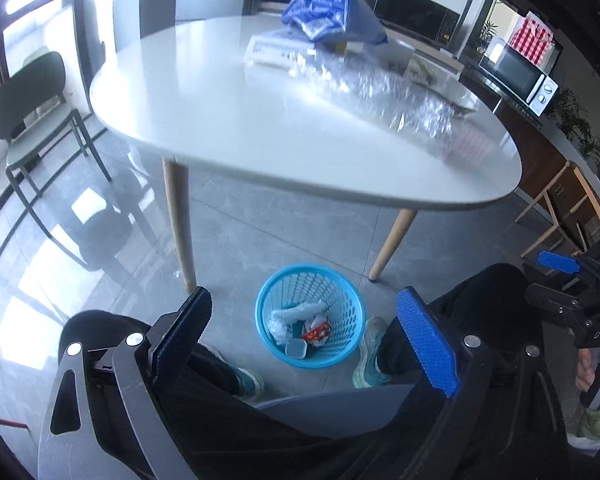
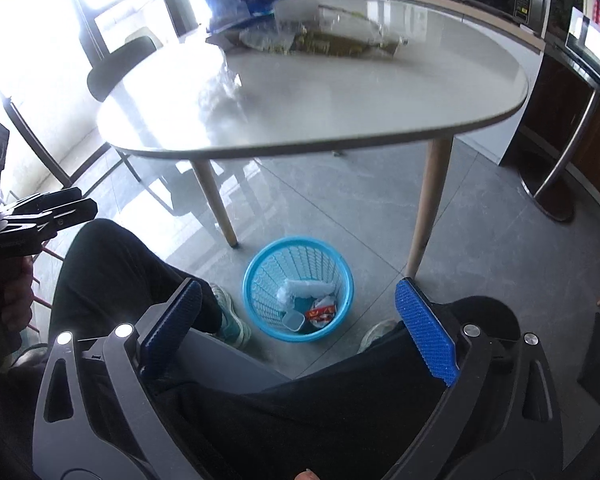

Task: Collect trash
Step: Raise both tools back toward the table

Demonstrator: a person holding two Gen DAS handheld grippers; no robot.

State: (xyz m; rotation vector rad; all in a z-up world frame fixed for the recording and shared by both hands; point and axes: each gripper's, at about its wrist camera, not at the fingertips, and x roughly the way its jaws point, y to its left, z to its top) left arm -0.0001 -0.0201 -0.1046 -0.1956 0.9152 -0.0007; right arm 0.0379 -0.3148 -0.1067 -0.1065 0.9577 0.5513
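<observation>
Below, blue bin sits between left gripper pads (nothing held).

Both wrist cameras look steeply down, sharing the bin.

I see open air straight down to the blue bin on the floor between the person's knees. Ahead, the desk edge and its two wooden legs block passage; clutter crowds its far side.
</observation>
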